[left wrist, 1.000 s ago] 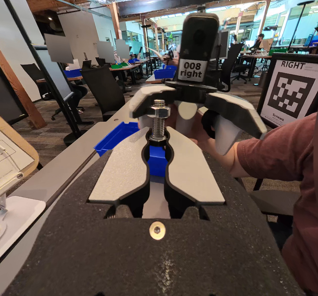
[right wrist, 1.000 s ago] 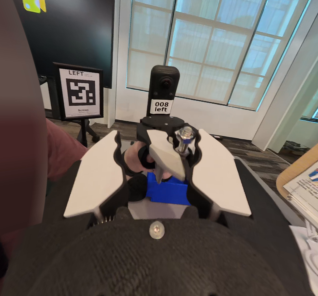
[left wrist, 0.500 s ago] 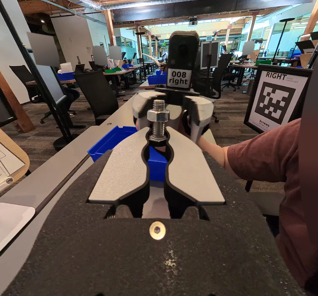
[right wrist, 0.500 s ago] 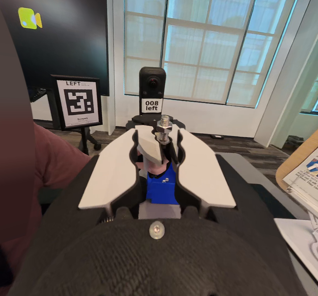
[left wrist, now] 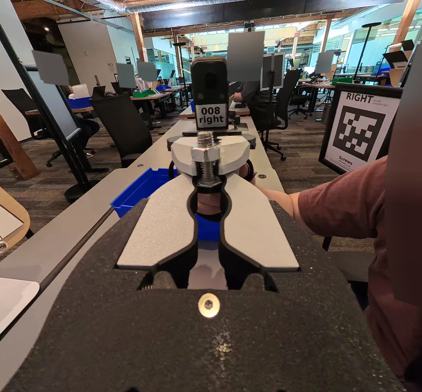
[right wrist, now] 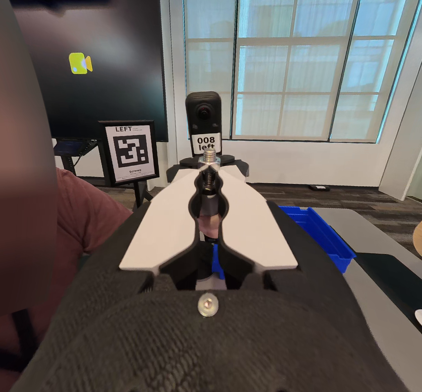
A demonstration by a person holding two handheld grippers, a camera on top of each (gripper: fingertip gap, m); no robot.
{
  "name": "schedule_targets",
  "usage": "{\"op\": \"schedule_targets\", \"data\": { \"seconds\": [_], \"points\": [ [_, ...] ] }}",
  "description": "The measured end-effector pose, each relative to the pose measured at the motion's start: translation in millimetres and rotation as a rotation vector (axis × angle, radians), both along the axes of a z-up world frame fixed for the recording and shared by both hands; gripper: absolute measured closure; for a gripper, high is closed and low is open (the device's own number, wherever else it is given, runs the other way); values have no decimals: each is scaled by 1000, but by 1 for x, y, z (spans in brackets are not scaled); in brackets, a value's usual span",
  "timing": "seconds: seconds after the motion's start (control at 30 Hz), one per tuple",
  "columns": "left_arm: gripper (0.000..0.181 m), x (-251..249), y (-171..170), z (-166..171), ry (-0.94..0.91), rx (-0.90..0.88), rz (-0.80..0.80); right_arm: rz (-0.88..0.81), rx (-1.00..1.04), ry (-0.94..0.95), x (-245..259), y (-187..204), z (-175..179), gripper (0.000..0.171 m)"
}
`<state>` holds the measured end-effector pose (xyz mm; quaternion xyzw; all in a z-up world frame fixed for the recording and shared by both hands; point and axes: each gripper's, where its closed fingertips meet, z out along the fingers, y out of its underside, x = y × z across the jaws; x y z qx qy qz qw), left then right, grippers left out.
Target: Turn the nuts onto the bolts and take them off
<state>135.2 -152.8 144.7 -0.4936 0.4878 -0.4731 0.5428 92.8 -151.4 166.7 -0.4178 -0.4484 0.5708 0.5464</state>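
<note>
Wrist cameras face each other, close; both share upright bolt [left wrist: 206, 171] [right wrist: 209, 175].

Shiny metal bolt [left wrist: 206, 171]; glossy blue plastic bin [left wrist: 139, 190].

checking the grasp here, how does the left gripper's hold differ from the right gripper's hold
The left gripper is shut on the bolt at its lower end; the right gripper is shut on the nut higher up the thread. The left gripper's fingers sit below the right gripper's. Both are closed and face each other.
</note>
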Motion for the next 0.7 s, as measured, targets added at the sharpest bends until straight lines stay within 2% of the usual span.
{"op": "schedule_targets", "data": {
  "seconds": [0.1,0.17,0.23,0.27,0.3,0.37,0.47,0.53,0.6,0.7],
  "points": [
    [155,0,2,3,-24,9,25,2,-23,33,14,3,11,161],
    [143,0,4,1,-6,13,56,-49,-18,26,38,9,23,161],
    [143,-1,4,0,11,14,61,-218,-11,-137,75,29,19,161],
    [143,-1,5,-1,21,6,65,-366,-24,-270,101,46,6,161],
    [143,-1,6,-3,37,-5,74,-536,-55,-414,133,66,-13,161],
    [143,-2,12,-10,88,-26,99,-789,-252,-718,202,96,-70,161],
    [144,-2,21,-23,163,-40,132,-976,-691,-976,279,125,-155,161],
    [145,-4,25,-26,185,-56,148,-1040,-910,-1118,312,138,-205,161],
    [147,-7,27,-24,171,-74,152,-1022,-1059,-1244,327,140,-247,161],
    [148,-12,27,-23,178,-84,153,-1034,-1174,-1340,344,142,-282,161]
  ]
}}
